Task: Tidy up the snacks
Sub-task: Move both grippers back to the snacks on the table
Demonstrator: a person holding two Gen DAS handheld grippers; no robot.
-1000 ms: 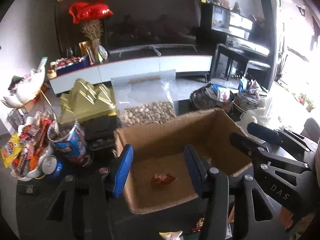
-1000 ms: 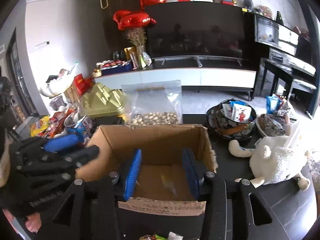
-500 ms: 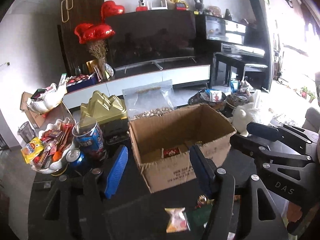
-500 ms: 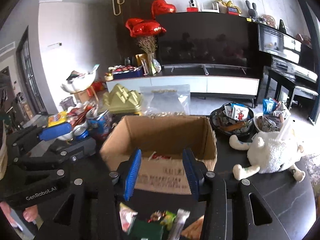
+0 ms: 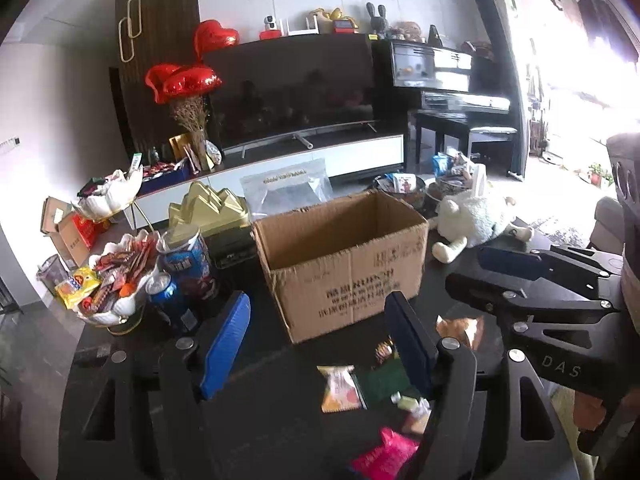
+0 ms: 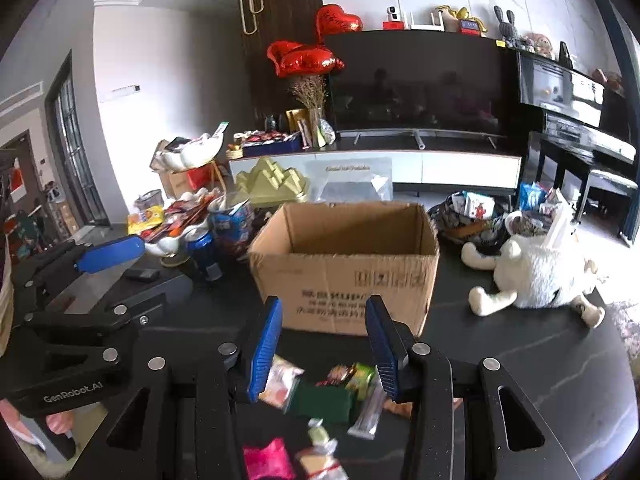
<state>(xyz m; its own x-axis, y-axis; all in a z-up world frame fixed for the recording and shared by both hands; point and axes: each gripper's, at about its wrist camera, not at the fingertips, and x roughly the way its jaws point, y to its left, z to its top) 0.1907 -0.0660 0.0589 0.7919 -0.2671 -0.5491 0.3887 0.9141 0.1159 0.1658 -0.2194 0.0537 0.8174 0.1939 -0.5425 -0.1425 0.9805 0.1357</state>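
An open cardboard box (image 5: 348, 264) (image 6: 344, 272) stands on the dark table. In front of it lies a loose pile of snacks: an orange-white packet (image 5: 340, 388) (image 6: 280, 380), a green packet (image 5: 384, 380) (image 6: 324, 400) and a pink packet (image 5: 384, 456) (image 6: 264, 460). My left gripper (image 5: 316, 300) hovers above the pile, short of the box; its jaws are opening and nothing is between them. Beside it my right gripper (image 6: 323, 304) is open and holds nothing. Each gripper shows at the edge of the other's view.
A white plush toy (image 5: 476, 220) (image 6: 536, 268) lies right of the box. Left of the box stand a shell bowl of snacks (image 5: 116, 280), blue cans (image 5: 188, 264) and a gold box (image 5: 208, 208). Behind the box are a clear bag (image 5: 288, 192) and snack bowls (image 6: 468, 216).
Both grippers have drawn back from over the box to its near side. The box's inside has dropped out of sight and the loose snack pile has come into view. The left jaws have widened.
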